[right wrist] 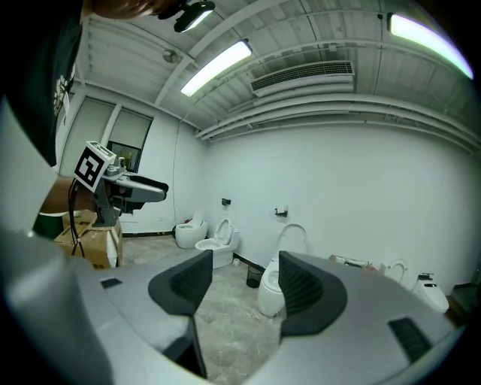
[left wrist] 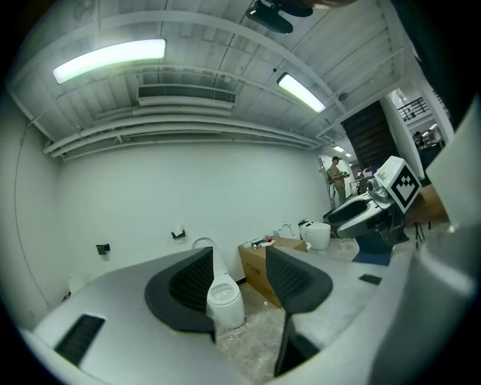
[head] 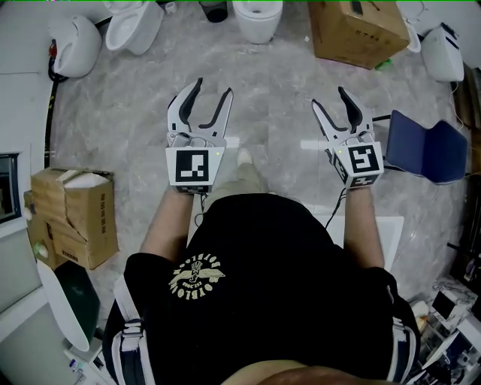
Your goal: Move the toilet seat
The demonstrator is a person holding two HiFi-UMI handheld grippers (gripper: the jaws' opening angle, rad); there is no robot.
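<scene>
A person stands mid-room on a grey marbled floor [head: 270, 135], well apart from the white toilet [head: 258, 19] at 12 o'clock. Its toilet seat [right wrist: 292, 225] appears to stand raised against the back wall (a thin pale ring, seen clearly only from the right gripper view). The left hand-held gripper [head: 213, 89] and the right hand-held gripper [head: 329, 98] are both held out toward it at chest level, jaws spread and nothing between them. Each gripper view shows only the distant toilet through the gap.

The task looks not yet begun, since neither gripper is near the seat. The likely trouble lies at the grasp: the ring is thin, smooth and hinged. A pinch taken too near its edge could slip and let it drop onto the porcelain.

A large cardboard box [head: 353, 34] sits at 1 o'clock, just beside the toilet, and may crowd the right arm's reach. More stacked boxes [head: 75, 218] stand at 9 o'clock, clear of the path. Two further toilets [head: 135, 26] line the far edge at 10 to 11 o'clock. A blue folding chair [head: 425, 147] rests at 3 o'clock, and a small dark bin [head: 214, 9] stands just left of the target toilet.
</scene>
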